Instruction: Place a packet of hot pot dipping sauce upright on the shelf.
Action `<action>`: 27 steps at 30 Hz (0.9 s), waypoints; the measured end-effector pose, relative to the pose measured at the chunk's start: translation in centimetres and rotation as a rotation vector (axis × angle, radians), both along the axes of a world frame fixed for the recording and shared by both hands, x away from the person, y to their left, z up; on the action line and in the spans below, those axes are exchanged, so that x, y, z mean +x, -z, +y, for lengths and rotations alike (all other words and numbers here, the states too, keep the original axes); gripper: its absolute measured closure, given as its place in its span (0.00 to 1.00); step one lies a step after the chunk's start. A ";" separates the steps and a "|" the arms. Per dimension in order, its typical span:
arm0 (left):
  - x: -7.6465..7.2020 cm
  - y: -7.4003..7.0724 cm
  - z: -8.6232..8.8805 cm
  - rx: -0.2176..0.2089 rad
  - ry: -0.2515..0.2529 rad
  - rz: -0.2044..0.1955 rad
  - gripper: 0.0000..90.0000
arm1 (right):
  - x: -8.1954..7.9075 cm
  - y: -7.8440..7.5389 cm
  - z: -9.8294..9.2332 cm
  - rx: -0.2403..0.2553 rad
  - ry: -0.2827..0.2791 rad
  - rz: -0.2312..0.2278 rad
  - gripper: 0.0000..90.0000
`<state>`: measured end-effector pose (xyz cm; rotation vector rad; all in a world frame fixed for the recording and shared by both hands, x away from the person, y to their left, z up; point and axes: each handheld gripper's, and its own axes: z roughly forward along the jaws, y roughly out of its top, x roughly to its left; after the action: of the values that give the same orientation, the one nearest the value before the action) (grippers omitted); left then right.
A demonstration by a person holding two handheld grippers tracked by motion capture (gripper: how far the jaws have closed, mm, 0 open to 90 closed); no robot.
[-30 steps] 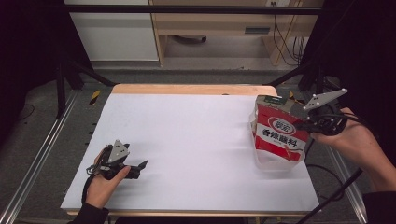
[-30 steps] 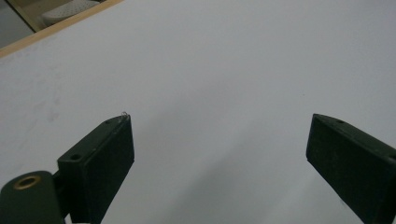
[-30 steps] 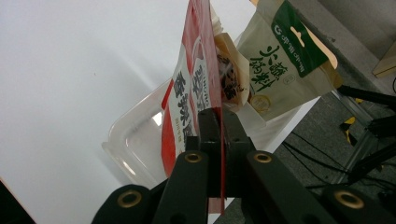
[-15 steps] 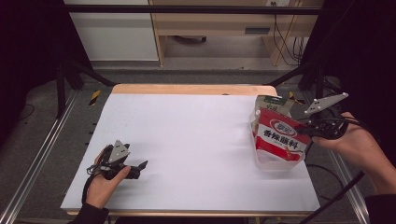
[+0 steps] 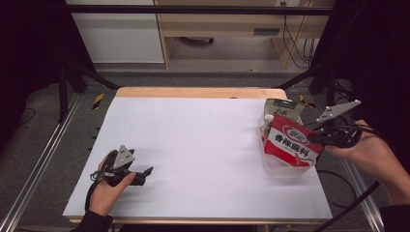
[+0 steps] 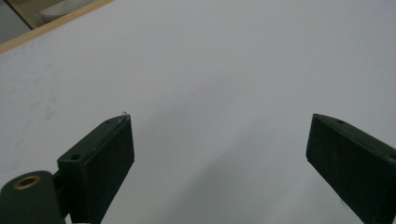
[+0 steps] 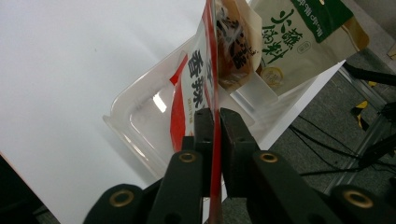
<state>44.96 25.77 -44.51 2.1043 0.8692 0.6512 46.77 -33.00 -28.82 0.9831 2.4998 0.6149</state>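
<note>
A red sauce pouch (image 5: 290, 143) with white lettering stands upright in a clear plastic tray (image 5: 286, 170) at the table's right side. My right gripper (image 5: 315, 138) has its jaws on the pouch's right edge. In the right gripper view the red pouch (image 7: 191, 79) passes edge-on between the two black jaws of the right gripper (image 7: 215, 115). Those jaws have just been opening a little, with the pads still against the pouch. A beige and green pouch (image 5: 280, 108) stands behind it in the tray (image 7: 135, 116). My left gripper (image 5: 146, 171) rests open on the white table at the front left, with nothing between its jaws (image 6: 219, 140).
The white tabletop (image 5: 203, 140) has a wooden strip along its far edge. Metal rails run down both sides of the table. Cables lie beyond the right edge, and a wooden cabinet stands at the back.
My right hand with the red pouch has shifted slightly down and toward the person. The left hand and its gripper have stayed where they were.
</note>
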 end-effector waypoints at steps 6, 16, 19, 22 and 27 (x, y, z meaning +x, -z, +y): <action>0.0 0.0 0.0 0.000 0.000 0.000 0.09 | 0.0 0.2 0.2 0.009 0.005 -0.004 0.82; 0.0 0.0 0.0 0.000 -0.001 -0.001 0.08 | 0.3 -1.3 1.9 0.040 0.007 -0.144 0.43; 0.0 0.0 0.0 -0.001 -0.003 -0.005 0.09 | 0.2 -2.1 3.0 0.060 -0.001 -0.199 0.35; 0.0 0.0 0.0 -0.003 -0.003 -0.005 0.08 | -0.1 -3.2 4.5 0.100 -0.006 -0.250 0.27; 0.0 0.0 0.0 -0.005 -0.002 -0.006 0.08 | -1.1 -4.2 8.0 0.166 -0.037 -0.314 0.21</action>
<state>44.93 25.81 -44.47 2.0966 0.8692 0.6552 45.65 -25.01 -24.66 0.8245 2.2214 0.9245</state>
